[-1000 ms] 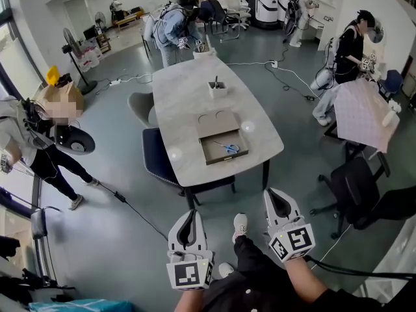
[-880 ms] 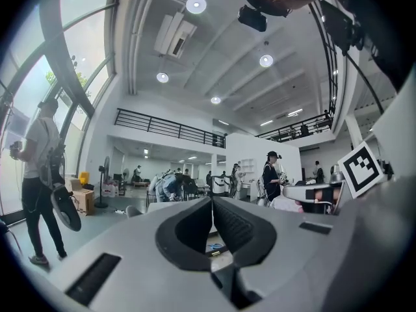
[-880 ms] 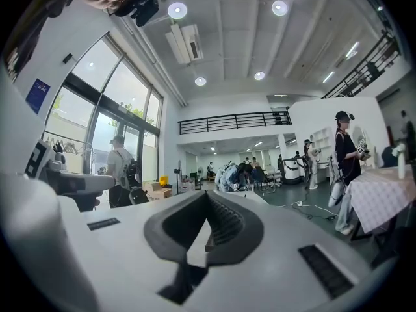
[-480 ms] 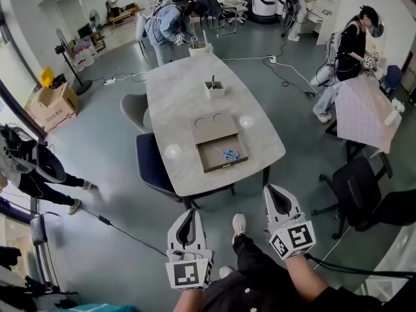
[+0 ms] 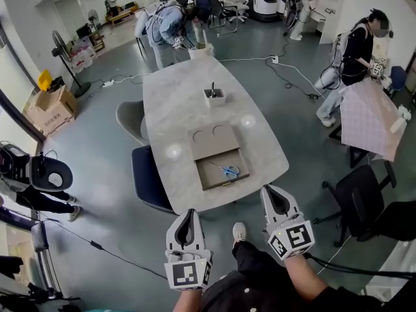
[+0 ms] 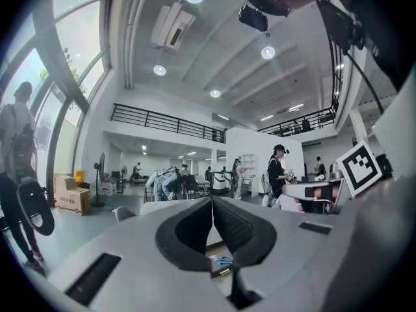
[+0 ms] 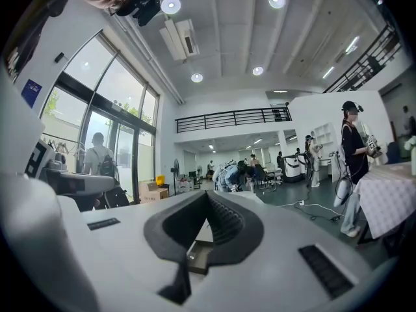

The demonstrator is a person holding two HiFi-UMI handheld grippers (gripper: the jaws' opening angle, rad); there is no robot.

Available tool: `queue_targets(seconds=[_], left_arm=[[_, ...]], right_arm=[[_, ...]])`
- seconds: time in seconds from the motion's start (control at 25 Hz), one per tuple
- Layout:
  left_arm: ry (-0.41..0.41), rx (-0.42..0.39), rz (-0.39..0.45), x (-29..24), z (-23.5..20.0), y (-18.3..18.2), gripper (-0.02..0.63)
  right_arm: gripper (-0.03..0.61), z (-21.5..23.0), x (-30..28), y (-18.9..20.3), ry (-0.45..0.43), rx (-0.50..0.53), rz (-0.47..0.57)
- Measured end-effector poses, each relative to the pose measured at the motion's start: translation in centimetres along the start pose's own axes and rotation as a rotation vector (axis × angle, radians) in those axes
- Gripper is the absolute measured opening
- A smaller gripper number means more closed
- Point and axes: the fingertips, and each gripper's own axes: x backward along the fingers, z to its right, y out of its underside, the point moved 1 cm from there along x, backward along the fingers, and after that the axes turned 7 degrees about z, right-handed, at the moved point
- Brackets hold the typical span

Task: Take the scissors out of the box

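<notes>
One table [image 5: 174, 106], one box [image 5: 209, 176], one pair of scissors [image 5: 229, 170].

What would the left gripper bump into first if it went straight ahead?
Probably the near edge of the table, with the box just behind it. The left gripper points that way, but depth is unclear, so it may pass above.

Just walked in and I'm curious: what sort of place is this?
Probably an open-plan lab or workshop hall: a long pale marble-look table with an open brown cardboard box, black office chairs, cables trailing over the grey floor, and several people in head-worn gear.
</notes>
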Motion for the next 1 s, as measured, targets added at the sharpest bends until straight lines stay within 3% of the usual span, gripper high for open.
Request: queue_targets(seconds=[1.0], left_arm=[[-0.058, -0.03, -0.001, -18.5, -1.0, -0.2, 0.017]], right_arm=[[-0.005, 10.6, -15.9, 1.7, -0.125, -0.019, -0.071]])
